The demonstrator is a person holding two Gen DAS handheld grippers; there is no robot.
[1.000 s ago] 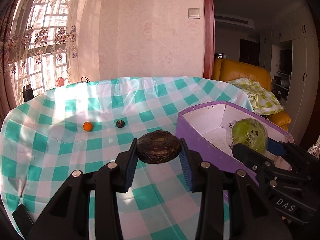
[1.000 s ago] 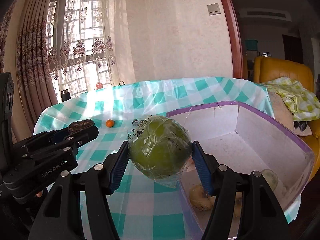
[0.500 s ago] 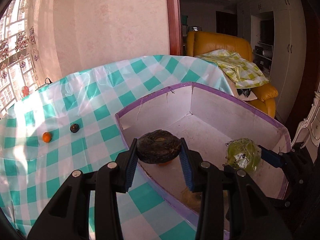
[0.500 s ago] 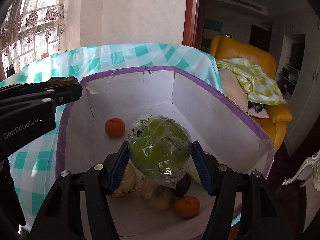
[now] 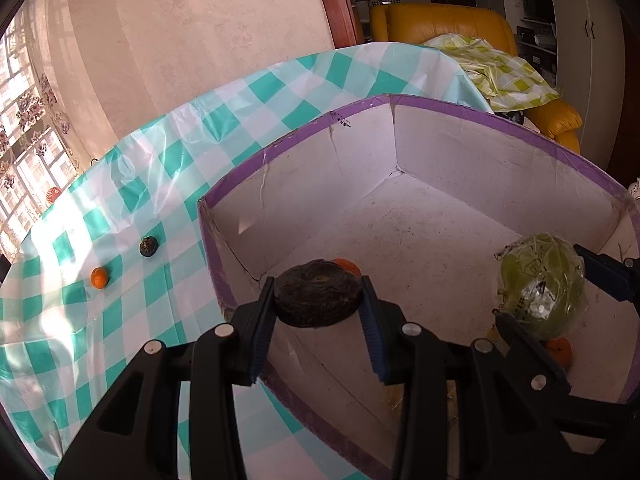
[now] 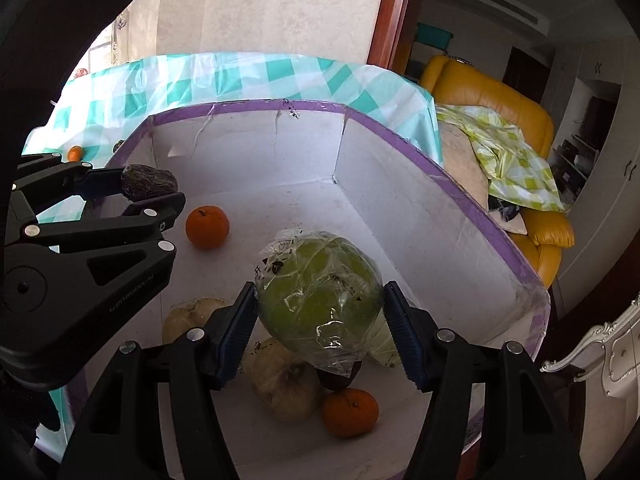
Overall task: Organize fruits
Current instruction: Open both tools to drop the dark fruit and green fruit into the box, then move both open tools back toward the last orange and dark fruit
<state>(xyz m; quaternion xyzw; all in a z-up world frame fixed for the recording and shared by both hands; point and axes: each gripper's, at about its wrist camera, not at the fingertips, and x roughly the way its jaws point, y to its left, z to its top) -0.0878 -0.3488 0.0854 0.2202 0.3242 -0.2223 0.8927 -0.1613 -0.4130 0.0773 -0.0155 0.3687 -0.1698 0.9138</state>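
Above the purple-rimmed box (image 5: 472,108), left tool (image 5: 319,303) clamps a dark fruit (image 5: 318,294); right tool (image 6: 320,312) grips the wrapped green fruit (image 6: 318,294).

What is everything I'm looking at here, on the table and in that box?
Box: one, white inside with purple rim, on the table.
Tablecloth: one, teal and white check, covering the table.
Oranges in box: two, orange; one on the bare floor, one by the near wall.
Pale fruits: at least two, beige, on the box floor under the right gripper.
Small orange: one, on the cloth outside the box.
Small dark fruit: one, on the cloth beside it.
Armchair: one, yellow, behind the table.
Dark round fruit: one, brown-black, in the left gripper.
Wrapped green fruit: one, in plastic, in the right gripper.
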